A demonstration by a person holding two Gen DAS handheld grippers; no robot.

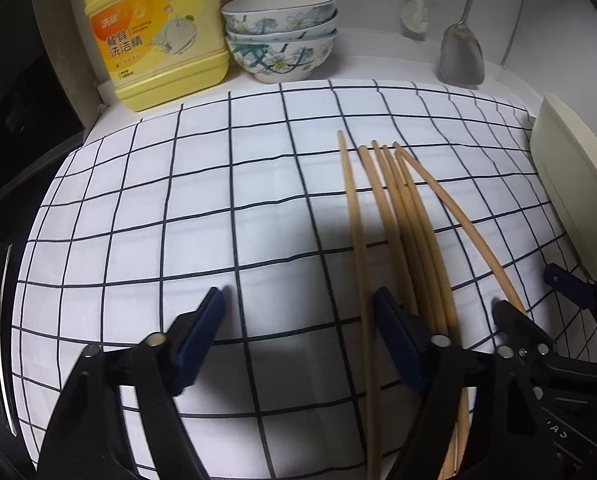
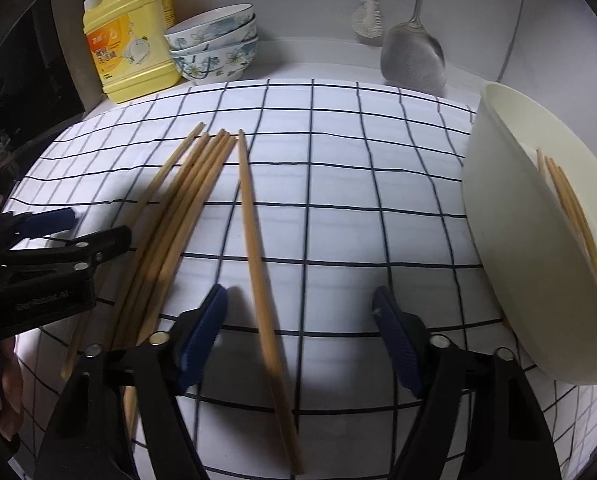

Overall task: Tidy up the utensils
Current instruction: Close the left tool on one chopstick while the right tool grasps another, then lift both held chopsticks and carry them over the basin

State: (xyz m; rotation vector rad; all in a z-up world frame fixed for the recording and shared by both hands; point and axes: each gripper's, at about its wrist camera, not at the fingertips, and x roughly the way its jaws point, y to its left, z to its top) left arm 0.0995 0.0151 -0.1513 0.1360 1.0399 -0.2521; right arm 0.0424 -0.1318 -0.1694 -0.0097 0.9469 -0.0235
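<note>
Chopsticks (image 2: 186, 216) fanned on checked cloth (image 2: 338, 184), some already in holder (image 2: 510, 240). Right gripper (image 2: 300, 332) open, straddling lone chopstick (image 2: 258, 240), ready to pinch. Left gripper (image 1: 298, 332) open, one stick between jaws, bundle just outside.

Six pale wooden chopsticks (image 2: 202, 216) lay flat on the checked cloth (image 2: 358, 200), tips pointing toward the back wall. Five of them were bunched together in a loose fan, touching along their lengths. One single chopstick (image 2: 258, 264) lay apart, just beside the bunch, straight and between my right jaws without being touched. More chopsticks (image 2: 570, 208) leaned inside the cream holder (image 2: 510, 240) at the cloth's right edge.
</note>
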